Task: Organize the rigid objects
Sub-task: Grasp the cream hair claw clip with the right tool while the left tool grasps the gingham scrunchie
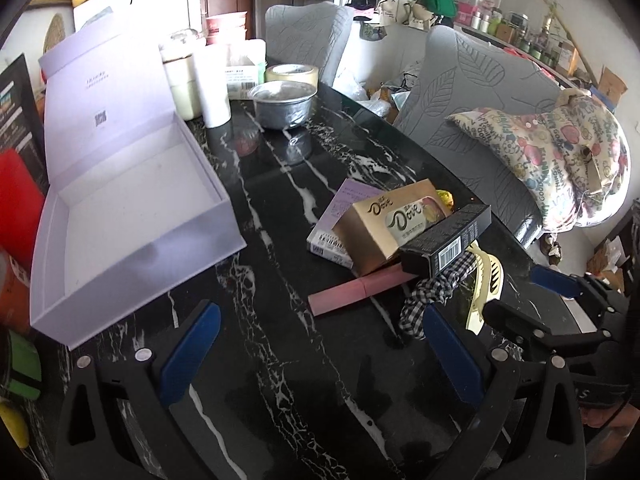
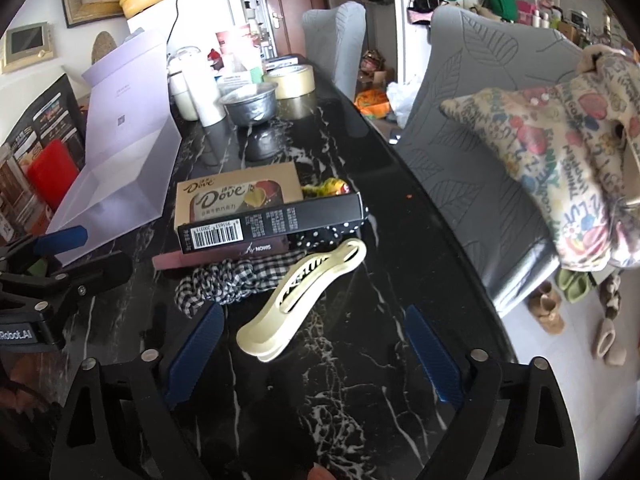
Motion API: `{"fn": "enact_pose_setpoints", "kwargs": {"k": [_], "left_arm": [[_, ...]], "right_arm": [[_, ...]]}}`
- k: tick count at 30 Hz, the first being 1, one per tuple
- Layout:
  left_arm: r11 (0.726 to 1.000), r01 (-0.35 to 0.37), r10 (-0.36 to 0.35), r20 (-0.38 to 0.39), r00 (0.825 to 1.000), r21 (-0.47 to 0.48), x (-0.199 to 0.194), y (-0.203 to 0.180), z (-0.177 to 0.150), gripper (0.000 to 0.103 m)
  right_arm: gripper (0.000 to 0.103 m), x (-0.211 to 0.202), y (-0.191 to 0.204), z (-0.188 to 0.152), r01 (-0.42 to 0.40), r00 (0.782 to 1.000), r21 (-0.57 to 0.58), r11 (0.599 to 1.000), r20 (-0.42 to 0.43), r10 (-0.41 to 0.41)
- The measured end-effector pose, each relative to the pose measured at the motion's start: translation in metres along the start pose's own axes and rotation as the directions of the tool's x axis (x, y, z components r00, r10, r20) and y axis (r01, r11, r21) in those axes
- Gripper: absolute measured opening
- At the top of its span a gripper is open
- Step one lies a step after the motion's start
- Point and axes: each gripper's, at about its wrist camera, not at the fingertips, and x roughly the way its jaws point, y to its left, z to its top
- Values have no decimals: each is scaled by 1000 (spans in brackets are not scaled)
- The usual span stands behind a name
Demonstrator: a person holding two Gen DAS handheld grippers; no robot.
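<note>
Chocolate box [image 2: 240,196] reads "Dove"; pink box [image 2: 224,254] reads "NOWIS".

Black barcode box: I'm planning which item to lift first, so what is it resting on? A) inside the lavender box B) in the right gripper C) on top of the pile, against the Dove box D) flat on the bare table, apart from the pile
C: the black box lies across the pile, on the pink box and up against the Dove box; the lavender box holds nothing, and the right gripper is open.
</note>
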Motion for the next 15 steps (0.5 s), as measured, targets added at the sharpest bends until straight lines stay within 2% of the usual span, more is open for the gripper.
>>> {"fn": "enact_pose_setpoints", "kwargs": {"k": [5,8,11,13,15], "left_arm": [[1000,-14,14,8,1000,-8,-2,3,-3,103],[1000,-13,13,14,1000,-5,-4,3,-2,103],[1000,-12,12,21,1000,1,-4,1,-1,103],[1000,-4,4,23,1000,3,-4,-1,0,103],[1000,10,-10,22,1000,8,-3,-4,0,103]], "right_arm": [[84,12,0,2,-7,1000,26,1000,-15,8],[74,18,-3,5,-25,999,63,998,-19,27],[71,29,-6,8,-44,998,94,995,-41,48],[60,33,-9,9,-65,996,113,992,-46,71],[41,35,-11,9,-80,996,127,989,-38,85]]}}
